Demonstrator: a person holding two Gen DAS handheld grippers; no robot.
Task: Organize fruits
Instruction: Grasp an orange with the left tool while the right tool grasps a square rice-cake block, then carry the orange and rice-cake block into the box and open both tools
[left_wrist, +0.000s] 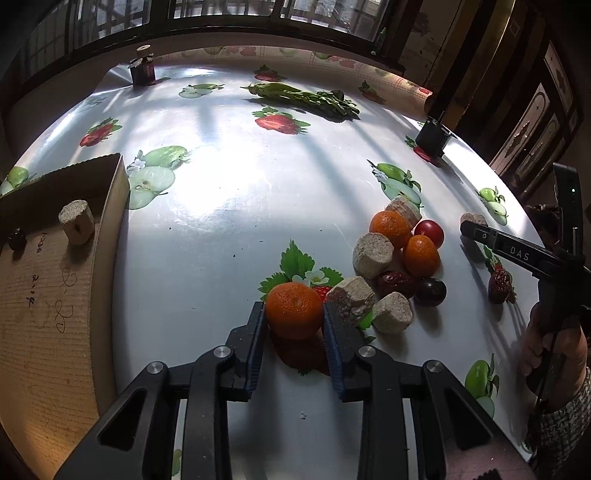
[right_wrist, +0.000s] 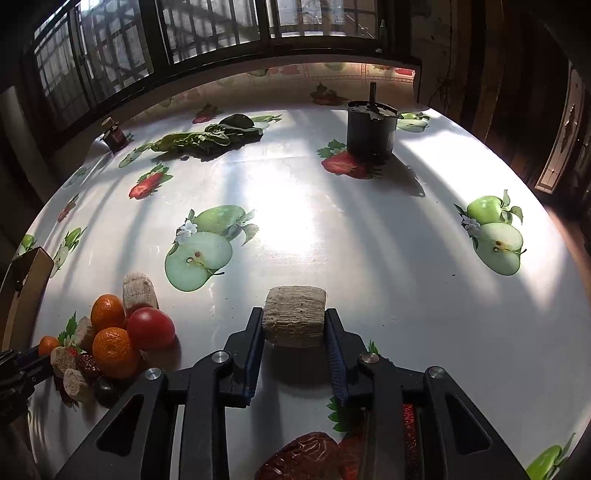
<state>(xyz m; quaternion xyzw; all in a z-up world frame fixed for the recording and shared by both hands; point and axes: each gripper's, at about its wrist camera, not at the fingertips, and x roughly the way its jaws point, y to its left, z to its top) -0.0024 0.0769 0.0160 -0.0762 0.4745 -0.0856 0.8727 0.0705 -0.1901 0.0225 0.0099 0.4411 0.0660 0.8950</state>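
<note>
The left hand-held gripper (left_wrist: 294, 317) is closed on a mandarin (left_wrist: 294, 309) beside the fruit pile on the desk (left_wrist: 236, 229), likely for the cardboard box (left_wrist: 55, 280), while the right hand-held gripper (right_wrist: 294, 325) clamps a beige block (right_wrist: 294, 317).

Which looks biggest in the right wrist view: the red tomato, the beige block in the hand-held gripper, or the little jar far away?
1. Beige block, largest, though it is nearest the camera, gripped by the right hand-held gripper.
2. Red tomato.
3. Little jar, smallest-looking, but it is far off, so its true size is unsure.
</note>
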